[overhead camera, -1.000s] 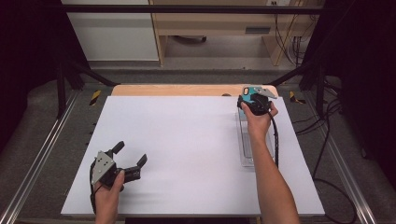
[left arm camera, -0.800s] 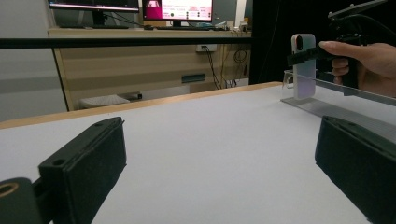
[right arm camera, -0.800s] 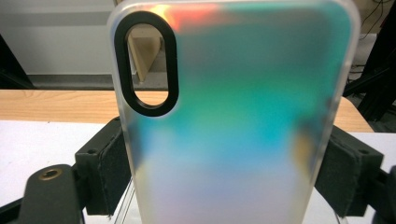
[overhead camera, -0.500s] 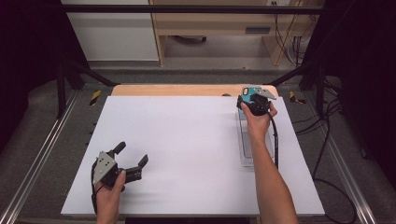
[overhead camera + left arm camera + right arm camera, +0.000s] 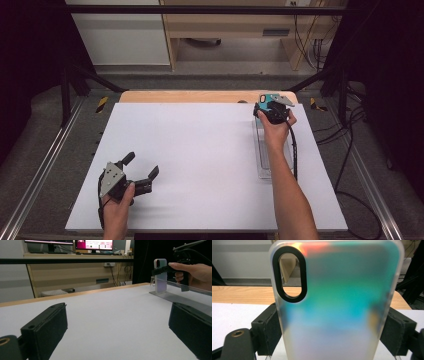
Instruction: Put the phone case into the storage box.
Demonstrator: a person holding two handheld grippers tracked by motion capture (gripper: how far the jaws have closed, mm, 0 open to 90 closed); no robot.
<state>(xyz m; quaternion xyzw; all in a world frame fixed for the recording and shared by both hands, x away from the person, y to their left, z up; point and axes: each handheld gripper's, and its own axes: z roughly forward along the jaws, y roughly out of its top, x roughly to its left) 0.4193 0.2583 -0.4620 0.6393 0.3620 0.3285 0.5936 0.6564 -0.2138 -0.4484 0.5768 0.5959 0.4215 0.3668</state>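
While upright, phone case [image 5: 337, 305] clamped by right claw [image 5: 332, 332].

the left gripper [image 5: 142, 169] rests low with its jaws spread wide apart; the right gripper [image 5: 266, 104], arm outstretched, clamps something between its pads.

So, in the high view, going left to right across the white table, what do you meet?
Left gripper, jaws open over bare white table → clear tray → right gripper, shut on an upright iridescent phone case at the tray's far end.
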